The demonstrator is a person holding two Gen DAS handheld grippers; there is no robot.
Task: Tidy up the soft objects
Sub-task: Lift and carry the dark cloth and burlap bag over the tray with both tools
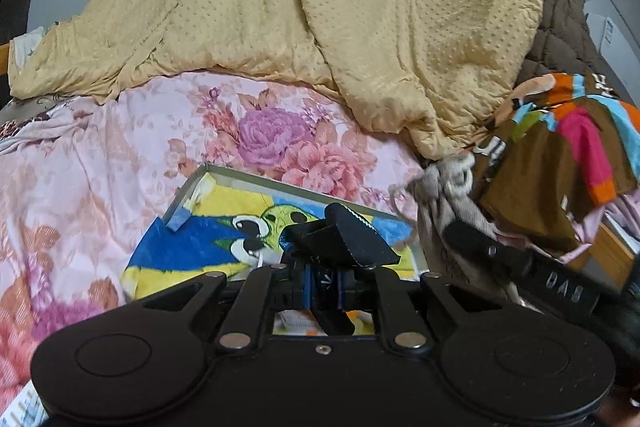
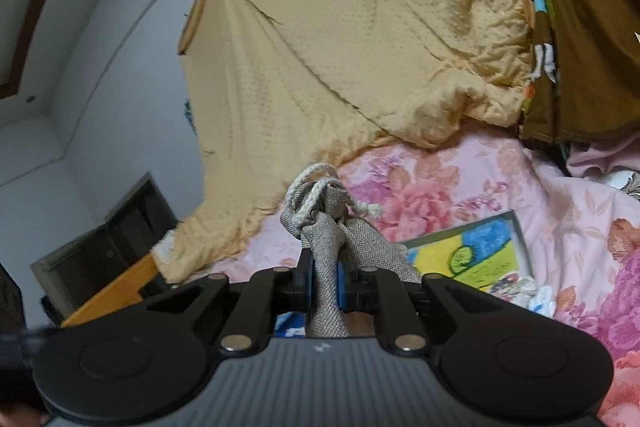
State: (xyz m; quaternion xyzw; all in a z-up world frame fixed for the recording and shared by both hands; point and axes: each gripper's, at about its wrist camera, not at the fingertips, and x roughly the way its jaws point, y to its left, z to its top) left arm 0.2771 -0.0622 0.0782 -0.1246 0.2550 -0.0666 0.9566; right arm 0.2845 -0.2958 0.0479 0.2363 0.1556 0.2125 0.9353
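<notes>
- Left wrist view: the left gripper (image 1: 344, 251) has its jaws nearly closed on a small black folded thing (image 1: 352, 239); what that thing is cannot be told from here.
- Beneath it, a shallow tray (image 1: 196, 187) lined with a cartoon towel (image 1: 192, 247) rests on the flowered bedsheet (image 1: 100, 167), toward the near edge of the bed.
- At the right of this view, the grey drawstring bag (image 1: 444, 203) hangs from the right gripper, just beside the tray's right corner.
- A yellow quilt (image 1: 280, 7) and a striped garment (image 1: 560, 155) are heaped along the bed's far and right sides.
- Right wrist view: the right gripper (image 2: 324, 279) is clamped fully on the neck of the drawstring bag (image 2: 328, 247), white cord (image 2: 316, 179) knotted above the pinch.
- The bag is held clear of the bedsheet (image 2: 520, 187); the tray (image 2: 516, 227) lies low and to the right.
- Judgement: the step appears to be carrying the bag to the tray. Keep the pinch below the knot so the fabric cannot slip, bring the bag's body over the tray's middle, and lower it until the towel (image 2: 472, 255) bears the weight before releasing.
- Risk: the two grippers work close together; keep them apart over the tray.
</notes>
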